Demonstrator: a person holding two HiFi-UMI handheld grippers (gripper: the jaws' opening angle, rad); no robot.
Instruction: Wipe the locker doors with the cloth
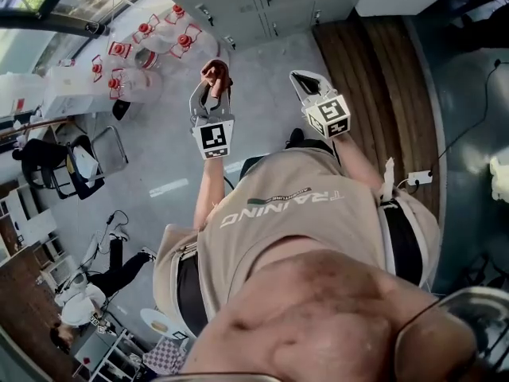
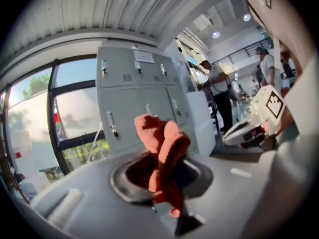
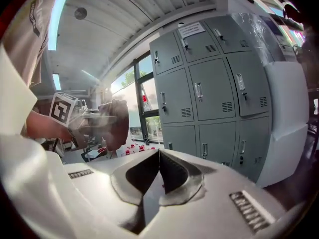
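Observation:
A crumpled red-orange cloth is clamped in my left gripper, whose jaws are shut on it. In the head view that cloth shows at the tip of the left gripper, held out in front of the person. My right gripper is beside it, to the right, with its jaws pressed together and nothing between them. Grey locker doors stand ahead in the right gripper view. They appear farther off as locker doors in the left gripper view, and along the top edge as locker doors in the head view.
Large clear water jugs with red caps sit on the floor at the left near a window. A wooden platform and a white power strip lie at the right. A chair stands left. People stand beyond the lockers.

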